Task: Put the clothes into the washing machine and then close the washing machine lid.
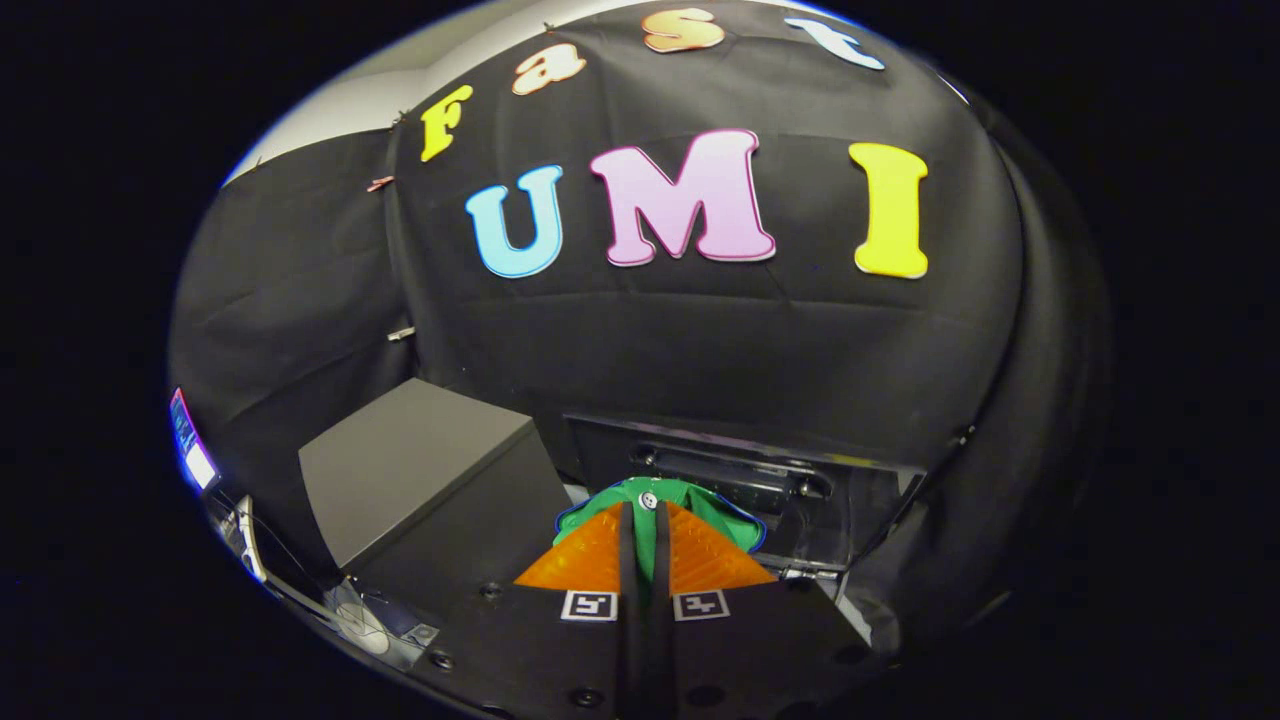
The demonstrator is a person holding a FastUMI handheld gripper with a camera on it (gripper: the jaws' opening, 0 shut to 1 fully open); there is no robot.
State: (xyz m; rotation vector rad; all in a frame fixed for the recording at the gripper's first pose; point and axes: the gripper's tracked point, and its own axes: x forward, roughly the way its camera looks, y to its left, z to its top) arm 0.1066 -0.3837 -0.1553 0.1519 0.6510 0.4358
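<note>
With its orange fingers (600,555) nearly closed, the gripper (645,520) pinches a green garment (700,500) with a blue edge and a small white button. Beyond it sits the dark washing machine (740,475); a grey box (410,465) stands beside. No readable labels.

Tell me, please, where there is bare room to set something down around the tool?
The flat top of the grey box, beside the tool, looks bare. Ahead it is crowded: the green garment is pinched between the fingers, with the washing machine close behind.
</note>
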